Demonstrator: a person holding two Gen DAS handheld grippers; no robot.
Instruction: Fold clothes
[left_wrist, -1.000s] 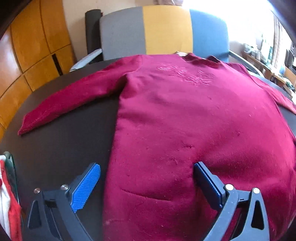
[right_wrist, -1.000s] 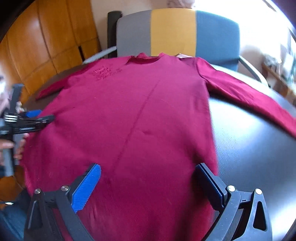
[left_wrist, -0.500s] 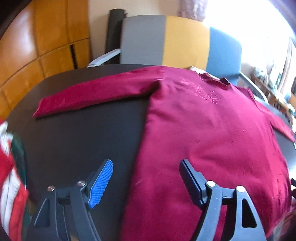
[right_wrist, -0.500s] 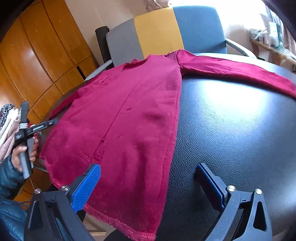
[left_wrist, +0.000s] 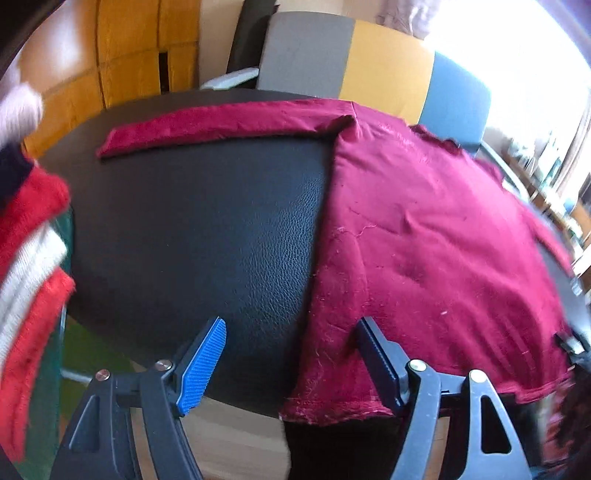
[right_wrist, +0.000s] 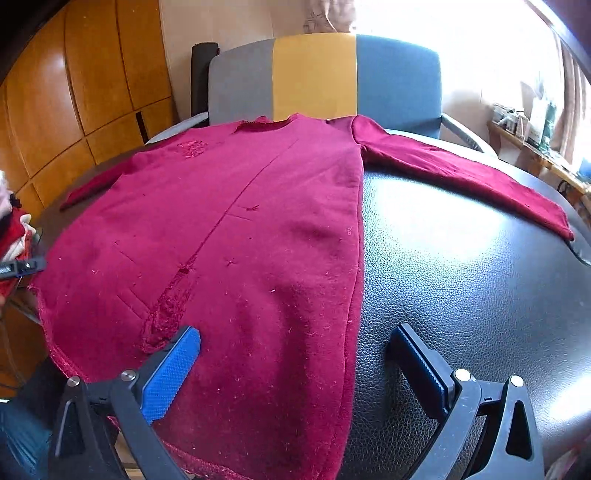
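Right now we see the dark red long-sleeved sweater (right_wrist: 236, 236) lying flat on the round black leather-textured table (right_wrist: 461, 280), collar toward the grey, yellow and blue chair (right_wrist: 317, 74), both sleeves stretched outward; our left gripper (left_wrist: 291, 360) hovers with fingers spread wide over the hem's left corner, gripping nothing; our right gripper (right_wrist: 295, 369) likewise stands released, straddling the sweater's right side edge near the hem; red and white knitwear (left_wrist: 26, 269) sits at the table's left.
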